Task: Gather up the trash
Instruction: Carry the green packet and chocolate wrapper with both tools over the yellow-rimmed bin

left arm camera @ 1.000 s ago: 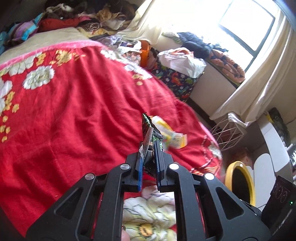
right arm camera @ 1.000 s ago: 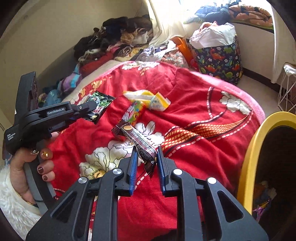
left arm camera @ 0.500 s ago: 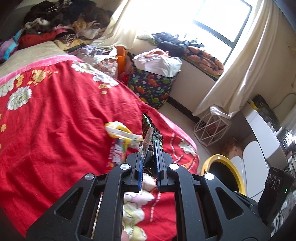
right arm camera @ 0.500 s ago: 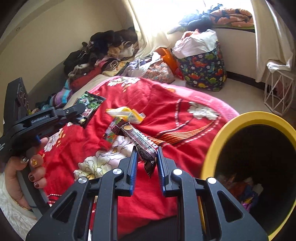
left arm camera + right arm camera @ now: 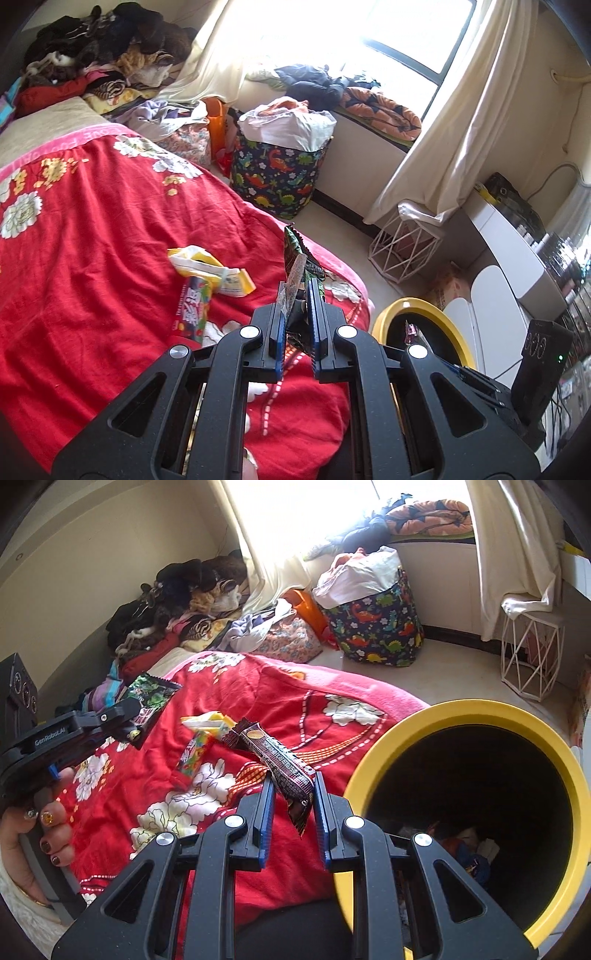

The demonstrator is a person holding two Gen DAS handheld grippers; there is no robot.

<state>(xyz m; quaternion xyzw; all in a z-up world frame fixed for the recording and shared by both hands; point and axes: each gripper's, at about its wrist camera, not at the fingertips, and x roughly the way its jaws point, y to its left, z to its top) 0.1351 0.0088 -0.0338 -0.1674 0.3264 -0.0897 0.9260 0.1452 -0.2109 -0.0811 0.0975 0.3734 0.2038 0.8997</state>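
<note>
My left gripper (image 5: 297, 295) is shut on a green snack packet (image 5: 295, 254) that stands edge-on above its tips; the right wrist view shows that gripper (image 5: 127, 710) at the left with the packet (image 5: 151, 698). My right gripper (image 5: 292, 788) is shut on a dark brown candy bar wrapper (image 5: 273, 755), held over the bed's edge just left of the yellow-rimmed bin (image 5: 476, 709). The bin (image 5: 417, 306) has trash at its bottom. On the red floral blanket (image 5: 92, 240) lie a yellow wrapper (image 5: 207, 266) and a colourful candy tube (image 5: 194, 304).
A dinosaur-print bag (image 5: 280, 170) stuffed with clothes stands on the floor by the window. A white wire stool (image 5: 402, 247) is beside the curtain. Clothes are piled (image 5: 99, 55) at the far end of the bed. A white desk (image 5: 517, 258) sits right.
Both grippers have swung right with their wrappers, from over the blanket toward the bed's edge. The yellow bin has grown much larger in the right wrist view.
</note>
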